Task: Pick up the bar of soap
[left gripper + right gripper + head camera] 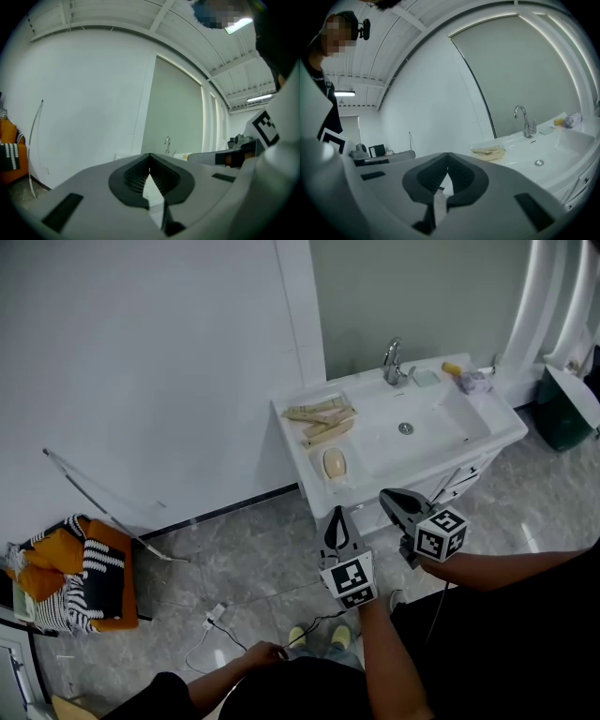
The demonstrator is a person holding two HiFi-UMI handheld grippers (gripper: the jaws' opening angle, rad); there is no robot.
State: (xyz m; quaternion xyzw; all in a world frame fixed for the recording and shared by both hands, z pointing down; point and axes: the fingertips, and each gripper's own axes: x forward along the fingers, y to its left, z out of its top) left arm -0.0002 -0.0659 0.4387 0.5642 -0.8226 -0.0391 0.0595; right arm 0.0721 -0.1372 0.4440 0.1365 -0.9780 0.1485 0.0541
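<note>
While the left gripper (336,514) and right gripper (386,495) hang closed — soap (334,463) lies on the sink's rim (311,465).

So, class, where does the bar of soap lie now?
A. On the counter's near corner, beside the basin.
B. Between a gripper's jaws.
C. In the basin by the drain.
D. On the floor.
A: the bar of soap lies at the sink counter's near corner, beside the basin, just in front of the wooden pieces.
</note>
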